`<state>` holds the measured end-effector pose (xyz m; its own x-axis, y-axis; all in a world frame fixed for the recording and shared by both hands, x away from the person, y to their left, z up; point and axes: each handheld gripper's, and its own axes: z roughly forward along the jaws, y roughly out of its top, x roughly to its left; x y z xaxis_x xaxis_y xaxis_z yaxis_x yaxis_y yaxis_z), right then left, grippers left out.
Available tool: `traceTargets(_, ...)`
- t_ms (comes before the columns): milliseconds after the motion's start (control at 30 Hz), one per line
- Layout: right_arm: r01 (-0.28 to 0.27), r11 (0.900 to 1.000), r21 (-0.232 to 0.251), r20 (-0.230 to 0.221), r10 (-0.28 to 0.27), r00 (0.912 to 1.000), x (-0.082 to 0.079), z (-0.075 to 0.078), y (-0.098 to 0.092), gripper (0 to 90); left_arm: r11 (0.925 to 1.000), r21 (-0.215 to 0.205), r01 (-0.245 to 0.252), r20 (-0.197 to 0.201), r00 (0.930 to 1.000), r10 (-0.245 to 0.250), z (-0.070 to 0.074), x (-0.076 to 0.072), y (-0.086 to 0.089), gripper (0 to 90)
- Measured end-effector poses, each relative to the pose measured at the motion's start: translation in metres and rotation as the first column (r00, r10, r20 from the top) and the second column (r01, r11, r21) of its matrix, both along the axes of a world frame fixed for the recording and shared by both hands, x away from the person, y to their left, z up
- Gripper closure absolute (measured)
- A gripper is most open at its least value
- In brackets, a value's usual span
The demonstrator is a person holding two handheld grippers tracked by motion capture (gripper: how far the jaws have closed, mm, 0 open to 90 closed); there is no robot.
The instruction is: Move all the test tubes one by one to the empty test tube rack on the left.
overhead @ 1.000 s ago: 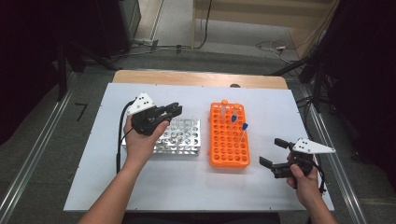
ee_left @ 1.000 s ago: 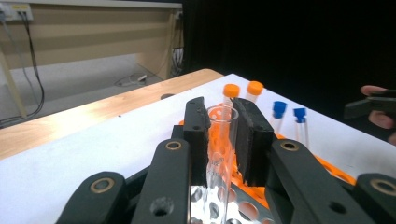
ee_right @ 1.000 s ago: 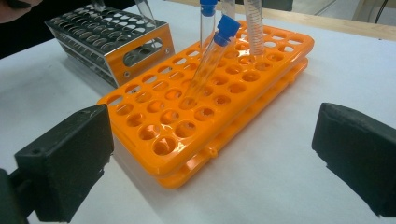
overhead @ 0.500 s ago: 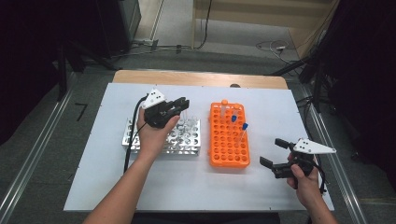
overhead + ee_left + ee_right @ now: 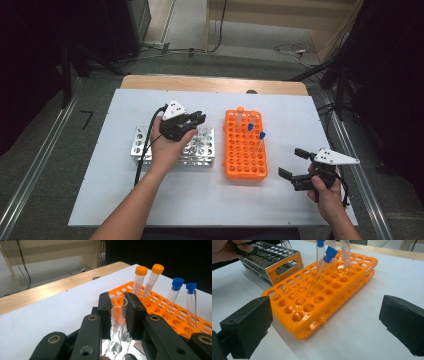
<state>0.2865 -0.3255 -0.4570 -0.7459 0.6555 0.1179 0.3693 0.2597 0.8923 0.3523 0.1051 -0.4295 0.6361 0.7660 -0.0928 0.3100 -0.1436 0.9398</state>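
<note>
My left gripper [image 5: 196,119] [image 5: 118,305] is shut on a clear open-topped glass tube [image 5: 117,322], held upright over the right end of the metal rack [image 5: 170,145] [image 5: 274,262]. The tube's lower end reaches down among the rack's holes. The orange rack [image 5: 245,145] [image 5: 322,290] [image 5: 170,312] holds two orange-capped tubes [image 5: 146,280] at its far end and two blue-capped tubes [image 5: 255,134] [image 5: 183,300] [image 5: 322,267] nearer. My right gripper [image 5: 290,162] [image 5: 324,322] rests low at the right front of the white table, open, with nothing between its pads.
The white tabletop [image 5: 125,195] has a wooden strip [image 5: 210,84] along its far edge. A black cable [image 5: 147,145] trails from the left gripper across the metal rack. Beyond the table are a grey floor and dark curtains.
My left hand has carried the glass tube rightward and down along the metal rack, toward its right end. The right gripper has not moved.
</note>
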Motion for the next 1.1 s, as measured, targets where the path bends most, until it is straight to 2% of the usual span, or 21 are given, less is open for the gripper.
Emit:
traceTargets(267, -0.009, 1.0, -0.012, -0.004, 0.009, 1.0, 0.0, -0.001, 0.003, 0.0, 0.9997, 0.006, 0.026, -0.057, 0.9981, -0.025, -0.003, 0.002, -0.001, 75.2)
traceTargets(500, -0.021, 1.0, -0.019, -0.007, 0.021, 0.9998, 0.0, -0.003, 0.007, 0.0, 0.9986, 0.005, 0.053, -0.109, 0.9928, -0.052, -0.005, 0.002, 0.0, 71.6)
traceTargets(600, -0.027, 1.0, -0.012, -0.011, 0.027, 0.9996, -0.001, -0.002, 0.008, 0.0, 0.9988, -0.015, 0.047, -0.121, 0.9915, -0.048, -0.003, 0.0, 0.003, 58.8)
traceTargets(700, -0.028, 1.0, 0.004, -0.01, 0.028, 0.9996, -0.001, 0.001, 0.01, 0.0, 0.9985, -0.044, 0.032, -0.097, 0.9946, -0.036, 0.0, -0.006, 0.006, 45.0)
traceTargets(833, -0.044, 0.999, -0.001, -0.01, 0.044, 0.999, -0.003, 0.003, 0.014, 0.0, 0.9949, -0.093, 0.039, -0.077, 0.996, -0.046, 0.003, -0.016, 0.01, 27.5)
traceTargets(967, -0.044, 0.999, -0.003, -0.013, 0.044, 0.9989, -0.001, 0.005, 0.019, 0.0, 0.9919, -0.115, 0.054, -0.057, 0.9965, -0.061, 0.008, -0.031, 0.012, 14.7)
traceTargets(1100, -0.042, 0.999, 0.007, -0.023, 0.042, 0.9989, 0.004, 0.007, 0.025, 0.0, 0.9901, -0.114, 0.082, -0.041, 0.9953, -0.087, 0.012, -0.047, 0.013, 6.9)
